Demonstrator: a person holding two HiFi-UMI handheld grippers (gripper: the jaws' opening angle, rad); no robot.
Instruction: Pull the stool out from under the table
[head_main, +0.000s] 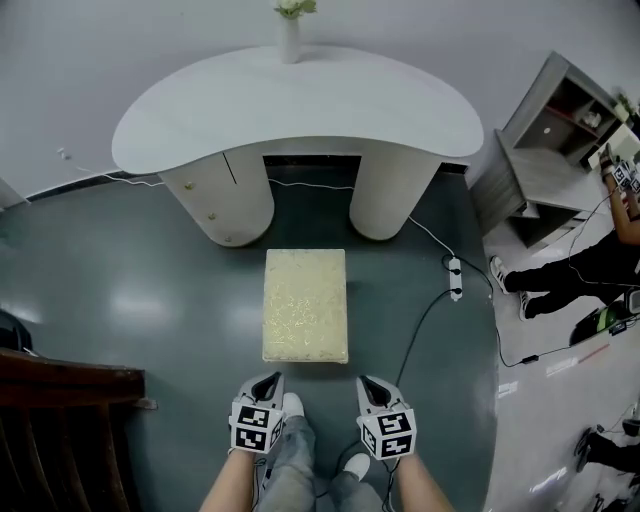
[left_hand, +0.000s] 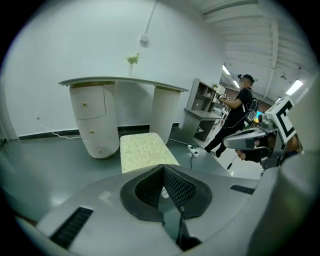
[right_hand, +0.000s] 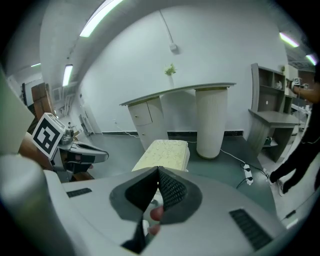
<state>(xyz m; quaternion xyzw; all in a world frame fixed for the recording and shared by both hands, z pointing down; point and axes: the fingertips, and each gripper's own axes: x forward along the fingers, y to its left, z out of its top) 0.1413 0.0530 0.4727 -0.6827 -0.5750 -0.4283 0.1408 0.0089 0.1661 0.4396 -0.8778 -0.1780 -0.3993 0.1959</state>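
Observation:
The stool (head_main: 305, 305), a rectangular seat with a pale yellow-green patterned top, stands on the floor in front of the white table (head_main: 296, 105), clear of its two pedestals. It shows again in both gripper views as the stool (left_hand: 144, 150) and the stool (right_hand: 164, 153). My left gripper (head_main: 272, 381) and right gripper (head_main: 368, 384) hang side by side just near of the stool's front edge, apart from it. Both are shut with nothing between the jaws; the left gripper (left_hand: 163, 167) and right gripper (right_hand: 158, 171) show their pads pressed together.
A dark wooden chair (head_main: 65, 425) is at the lower left. A power strip (head_main: 455, 278) and its cable lie on the floor to the right of the stool. A grey shelf unit (head_main: 555, 150) and a person (head_main: 590, 265) are at the right. A vase (head_main: 289, 35) stands on the table.

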